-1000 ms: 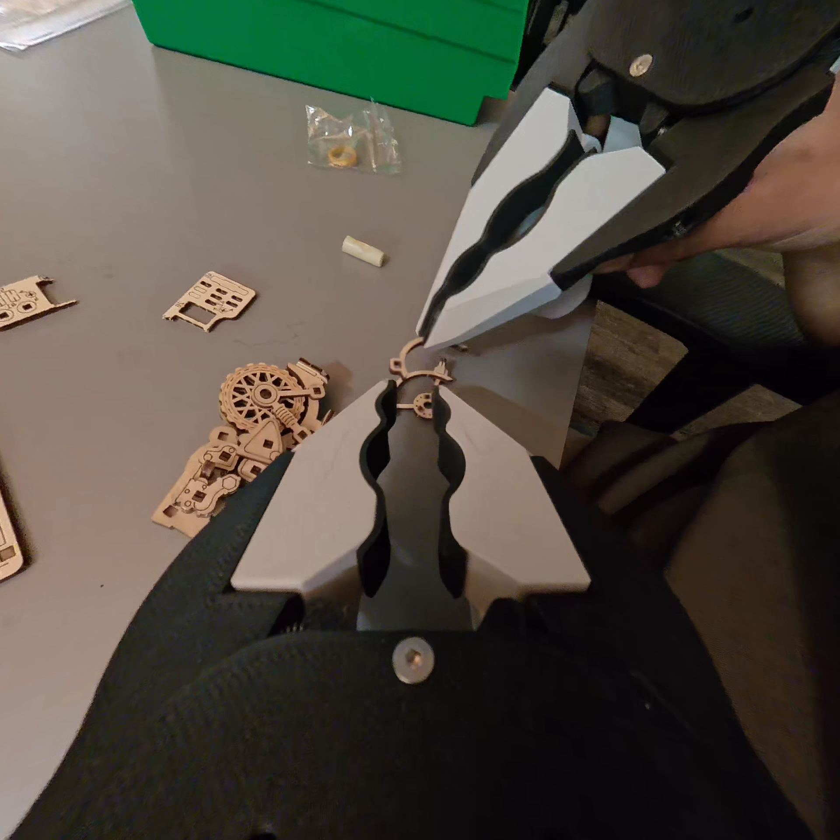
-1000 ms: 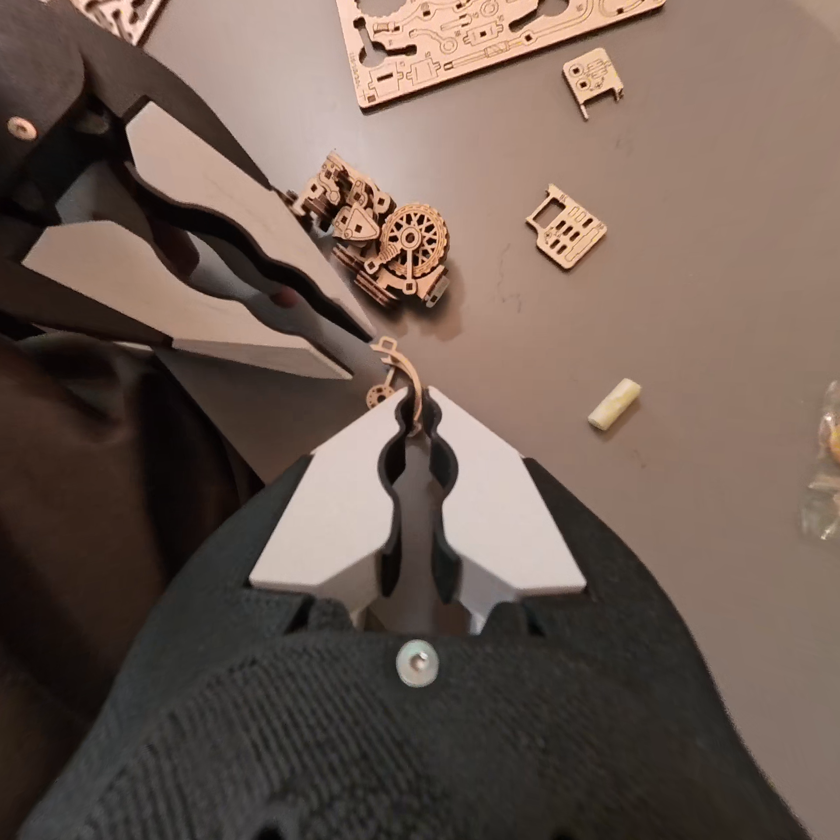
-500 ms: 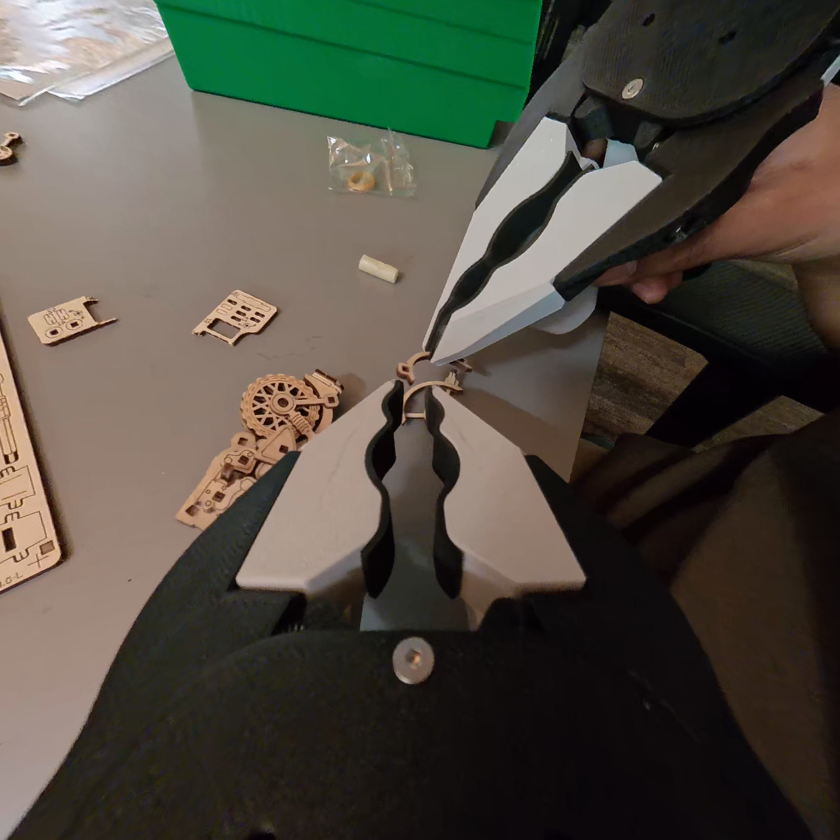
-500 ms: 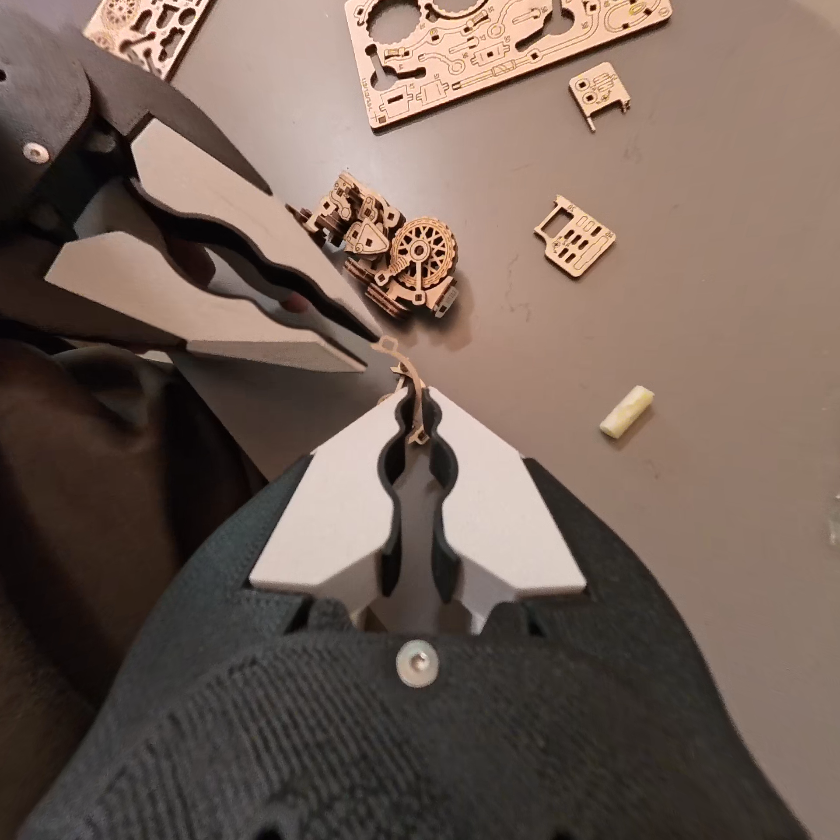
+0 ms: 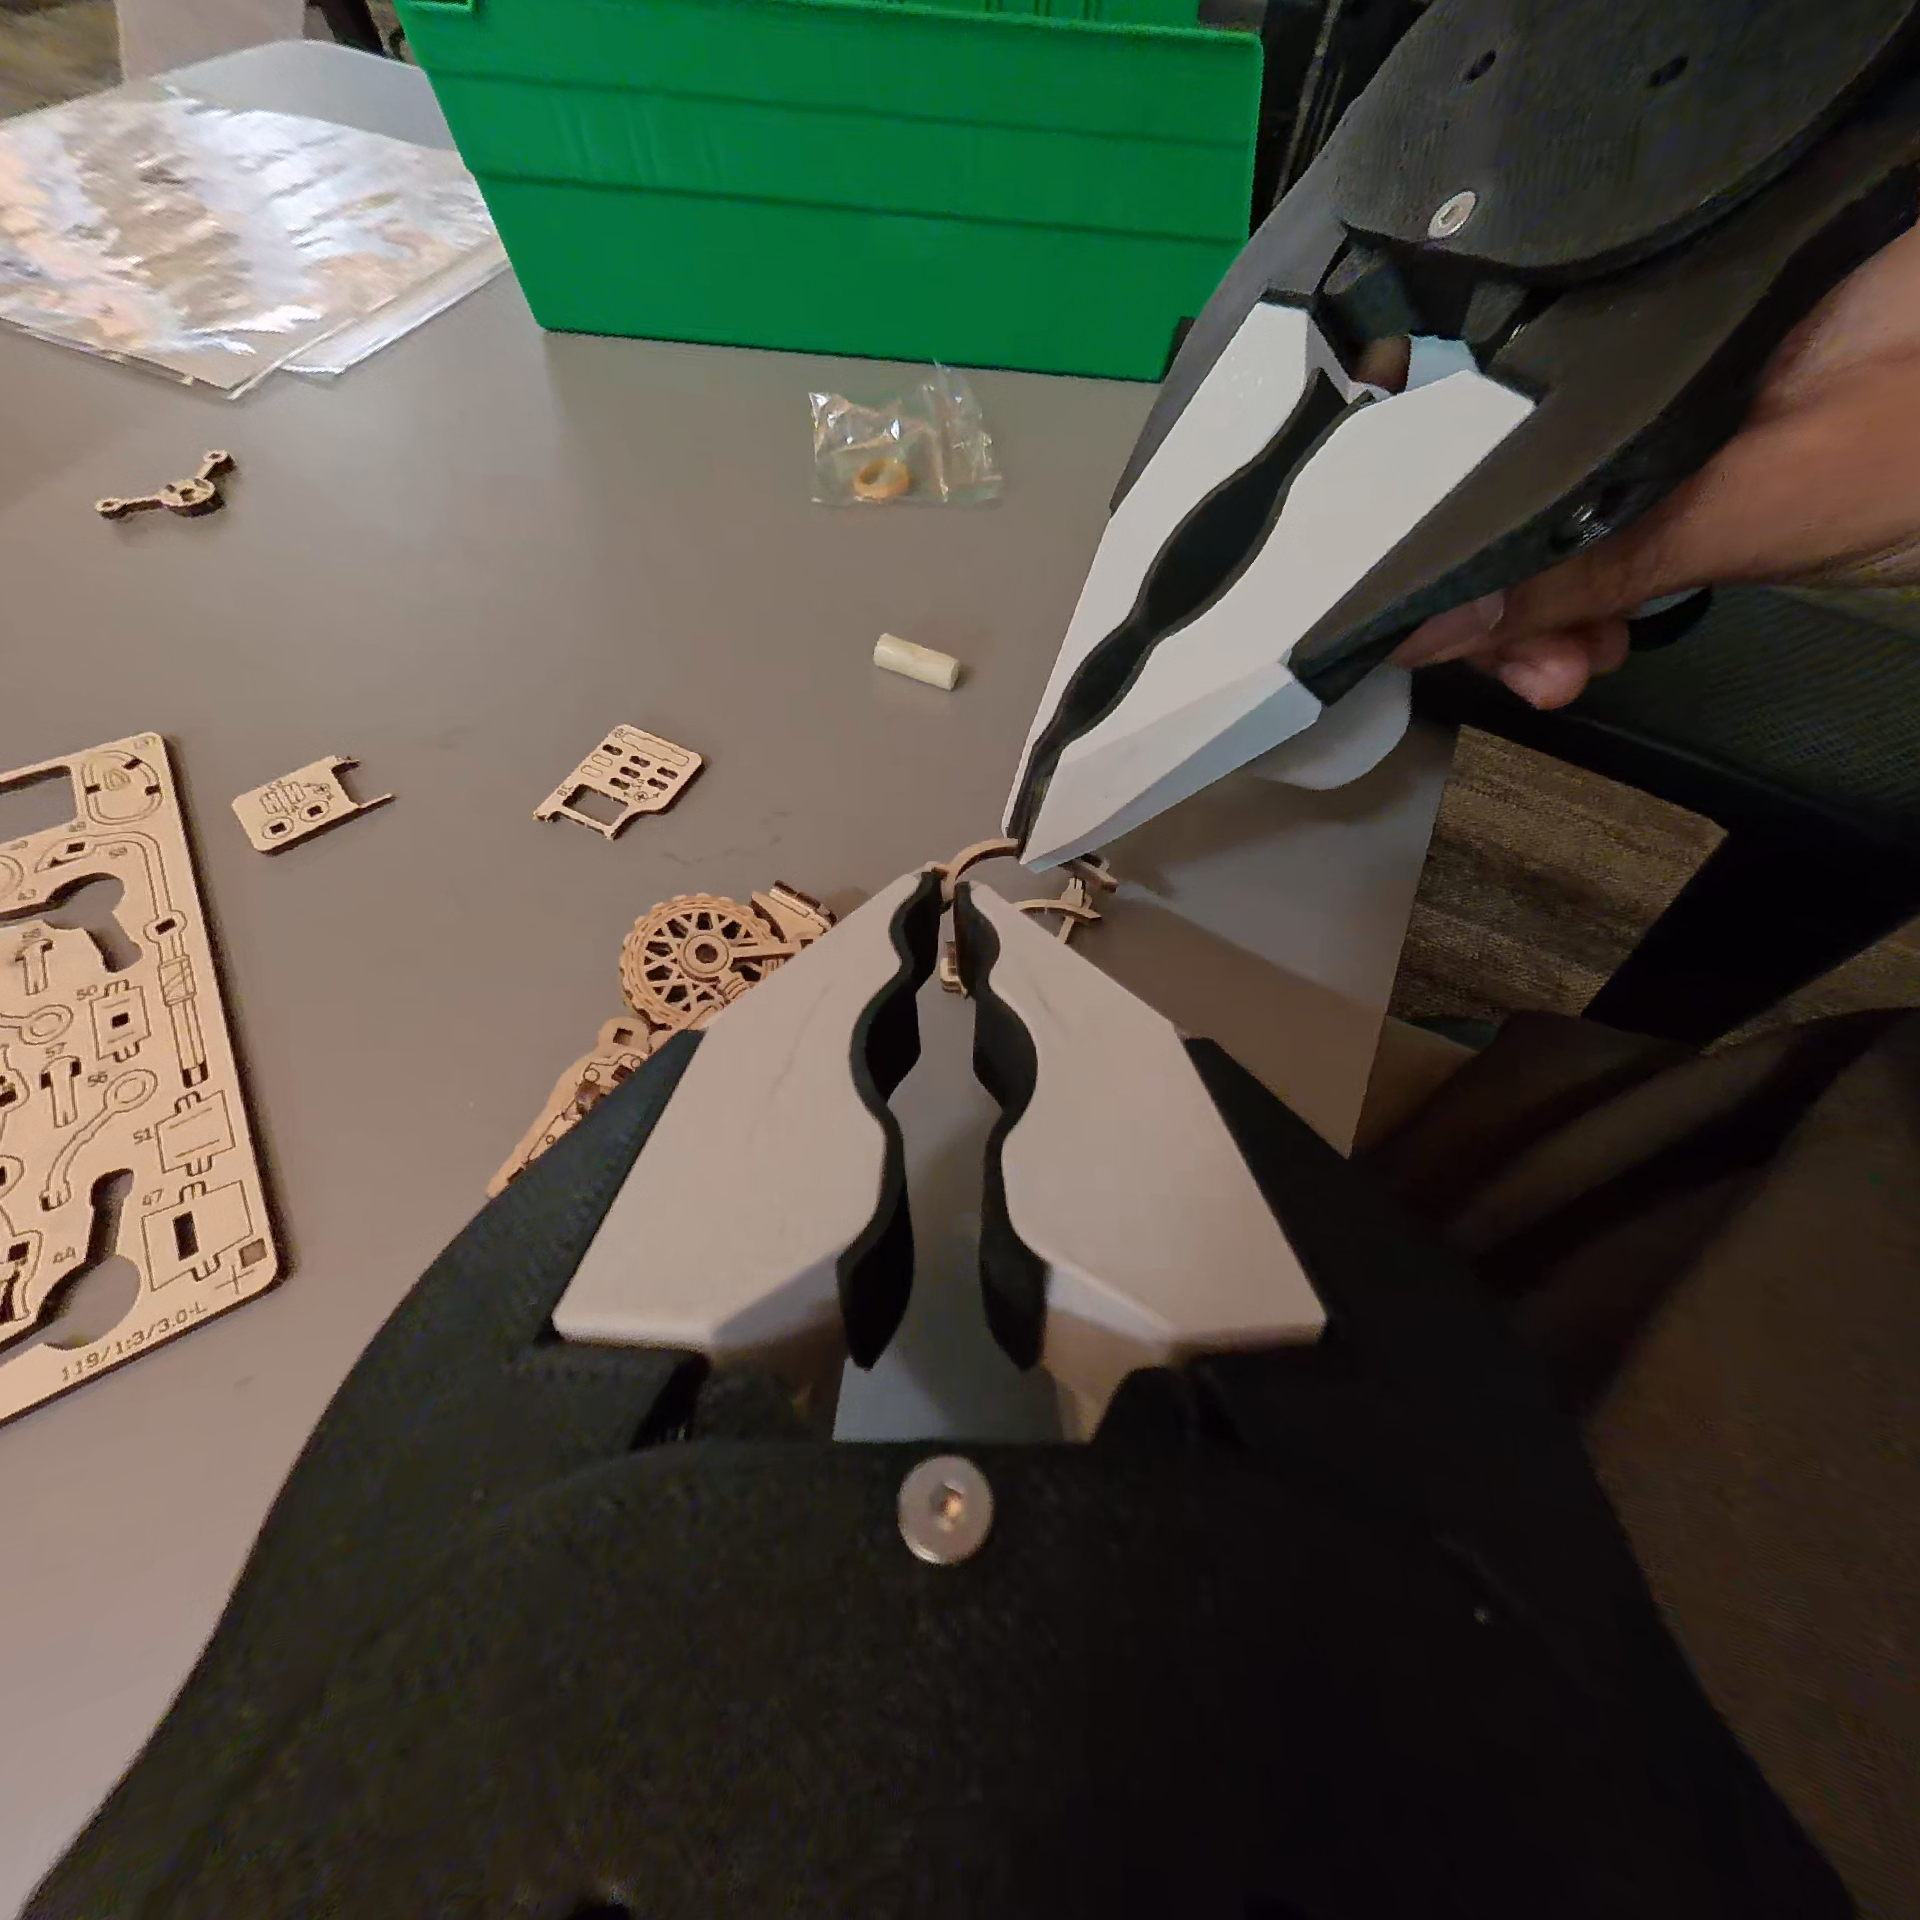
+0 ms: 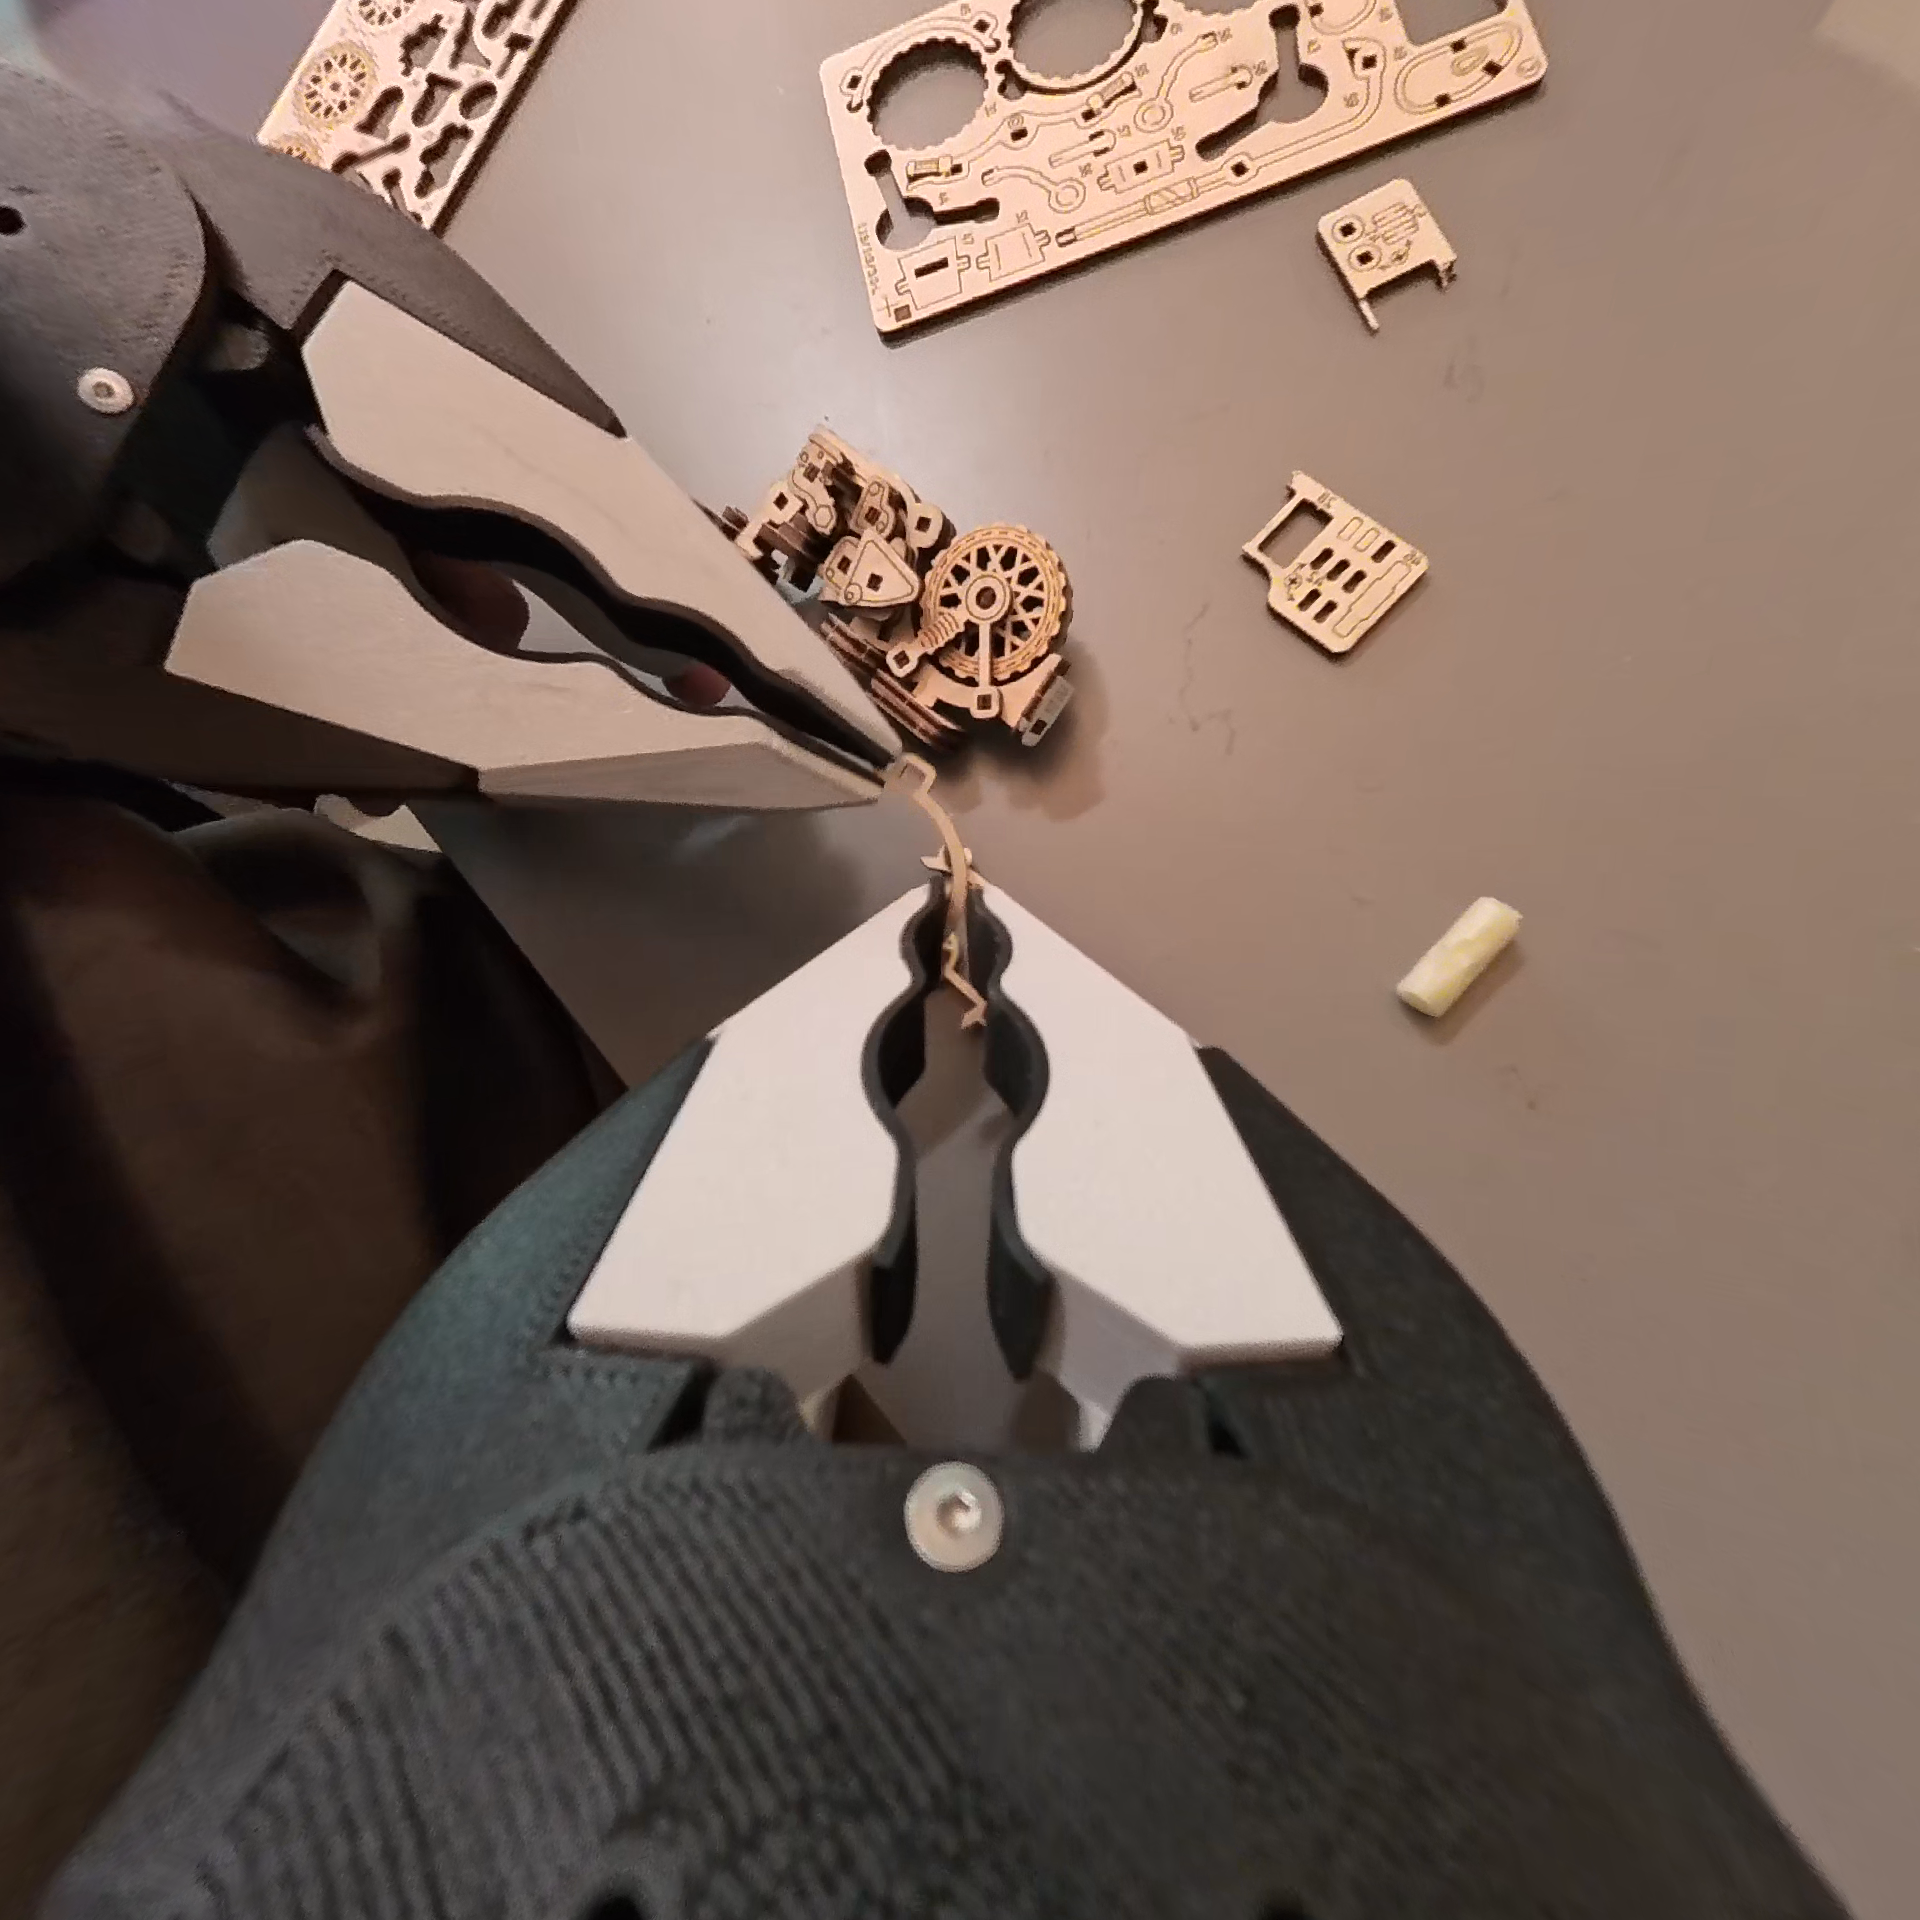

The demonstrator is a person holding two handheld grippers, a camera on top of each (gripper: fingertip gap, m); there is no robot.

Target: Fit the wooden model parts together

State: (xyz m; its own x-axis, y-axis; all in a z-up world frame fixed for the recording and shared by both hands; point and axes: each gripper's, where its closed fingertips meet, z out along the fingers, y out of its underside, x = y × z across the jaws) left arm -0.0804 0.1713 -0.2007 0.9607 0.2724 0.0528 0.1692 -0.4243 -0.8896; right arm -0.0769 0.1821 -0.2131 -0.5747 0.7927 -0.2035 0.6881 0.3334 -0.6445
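Note:
A thin curved wooden part spans the short gap between my two grippers, above the grey table. My right gripper is shut on its lower end, and a jagged bit shows between the fingers. My left gripper is shut on the part's other end, a small square tab. In the left wrist view the arc shows between both tips. The right gripper comes in from the upper right, held by a hand. A partly built wooden model with a gear wheel lies just behind.
A green bin stands at the back, with clear plastic sheets to its left. On the table lie a small plastic bag, a cream cylinder, two cut-out parts sheets and two small wooden panels. The table edge is close on the right. The tips of both grippers are at nearly the same place. The right tips stand about 10 centimetres off the cream cylinder. My left wrist view looks at it from another angle.
Both grippers have risen and drawn slightly apart. The curved part now stretches between the two tips, with the left gripper pinching only its end tab.

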